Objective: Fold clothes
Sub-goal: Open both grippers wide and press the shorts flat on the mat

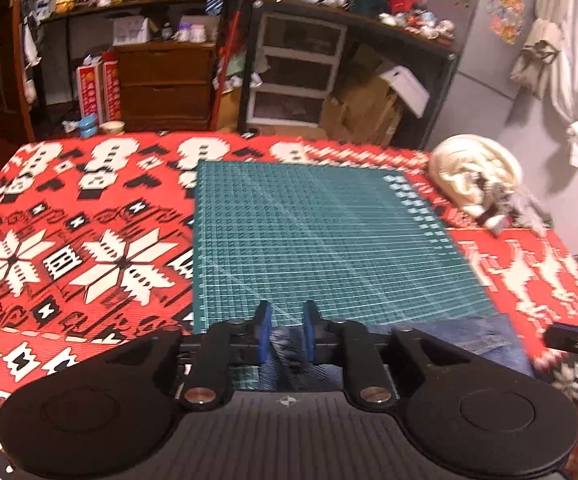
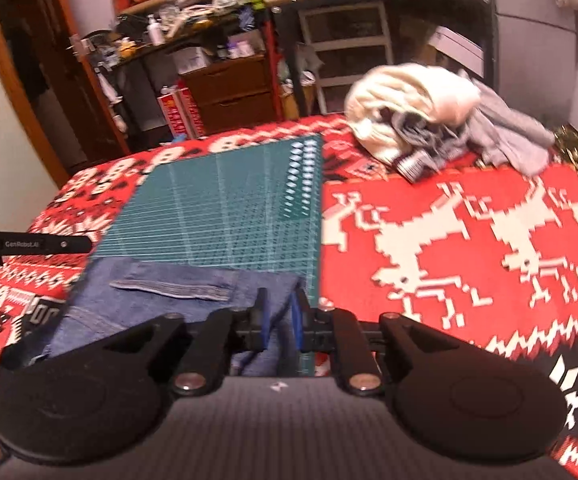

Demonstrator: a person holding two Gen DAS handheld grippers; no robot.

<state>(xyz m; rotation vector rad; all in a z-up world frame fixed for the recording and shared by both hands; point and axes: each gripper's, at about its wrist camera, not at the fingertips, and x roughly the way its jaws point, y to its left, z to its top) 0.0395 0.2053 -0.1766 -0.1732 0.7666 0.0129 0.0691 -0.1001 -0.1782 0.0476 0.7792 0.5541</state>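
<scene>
Both grippers, left gripper [image 1: 287, 330] and right gripper [image 2: 280, 322], clamped on denim garment [image 2: 177, 284] at 6 o'clock of green mat [image 1: 321, 232].

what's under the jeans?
The jeans lie on the green cutting mat, their left part over the red patterned cloth. Whatever lies beneath their middle is covered.

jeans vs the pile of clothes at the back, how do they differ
The jeans are blue denim; the pile is cream and grey. The jeans lie spread fairly flat at the near edge, partly on the green mat; the pile is bunched in a heap at the far right, off the mat. Both tongs reach the jeans; nothing touches the pile. Both rest on the red patterned cloth.
</scene>
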